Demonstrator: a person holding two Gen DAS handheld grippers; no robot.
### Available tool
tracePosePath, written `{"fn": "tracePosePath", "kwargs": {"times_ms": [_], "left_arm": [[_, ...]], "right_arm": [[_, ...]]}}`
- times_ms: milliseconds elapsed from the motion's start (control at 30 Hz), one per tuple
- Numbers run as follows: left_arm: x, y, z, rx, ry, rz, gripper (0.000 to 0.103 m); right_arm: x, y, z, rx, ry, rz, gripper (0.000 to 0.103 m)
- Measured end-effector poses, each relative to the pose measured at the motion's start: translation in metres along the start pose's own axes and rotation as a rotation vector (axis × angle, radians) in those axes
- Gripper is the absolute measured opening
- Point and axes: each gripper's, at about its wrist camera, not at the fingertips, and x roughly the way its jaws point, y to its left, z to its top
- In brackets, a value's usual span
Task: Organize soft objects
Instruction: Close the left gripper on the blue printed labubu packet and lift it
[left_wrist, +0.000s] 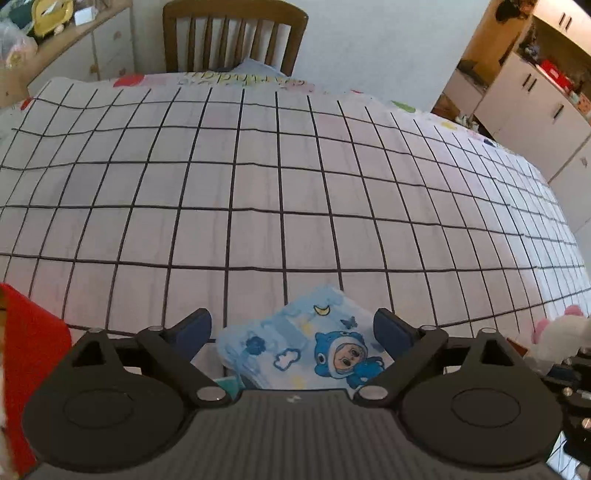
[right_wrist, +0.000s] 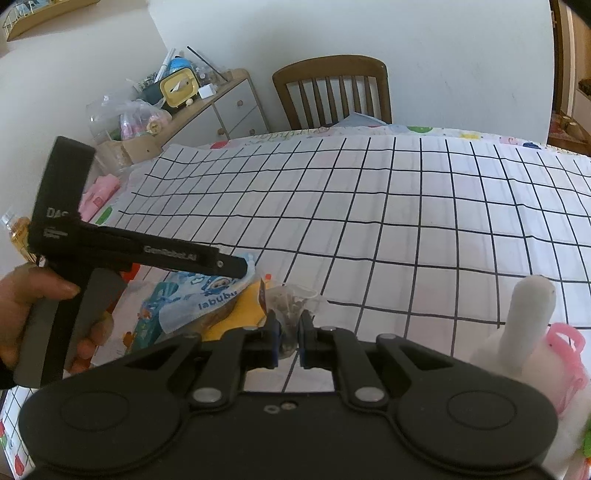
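1. In the left wrist view, a red cloth lies at nine o'clock, at the edge of the frame beside the gripper body.
2. The left gripper stands wide, its pads clear of anything. The blue printed diaper pack sits in the gap between them at six o'clock, on the grid-patterned tablecloth.
3. The pack looks light, soft and squashy, its film cover likely slippery. It is best taken across the short width at mid-body, where the padding gives and fills the jaws.
4. Its long axis appears to run from seven o'clock toward one o'clock, the far corner pointing up the table. The cartoon face is printed upward.
5. A white plush toy with pink trim sits at three o'clock.
6. In the right wrist view, a person's hand at nine o'clock holds the other tool over the same pack.
7. The right gripper is narrow, pinched on a clear crinkly bag at six o'clock. That bag seems thin, light and easily torn.
8. The plush toy stands at four o'clock.
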Motion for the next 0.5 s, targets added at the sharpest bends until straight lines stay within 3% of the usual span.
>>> {"fn": "tracePosePath", "kwargs": {"times_ms": [267, 333, 400, 500], "left_arm": [[0.0, -0.015, -0.009, 0.077, -0.015, 0.055, 0.092], [-0.002, -0.019, -0.011, 0.094, -0.023, 0.079, 0.081], [-0.004, -0.024, -0.013, 0.139, -0.035, 0.11, 0.06], [-0.006, -0.026, -0.015, 0.174, -0.047, 0.103, 0.044]], "right_arm": [[0.002, -0.003, -0.002, 0.014, 0.006, 0.0, 0.009], [0.003, -0.004, -0.002, 0.014, 0.008, 0.0, 0.009], [0.003, -0.004, -0.002, 0.015, 0.009, 0.0, 0.009], [0.003, -0.004, -0.003, 0.019, 0.011, 0.0, 0.009]]}}
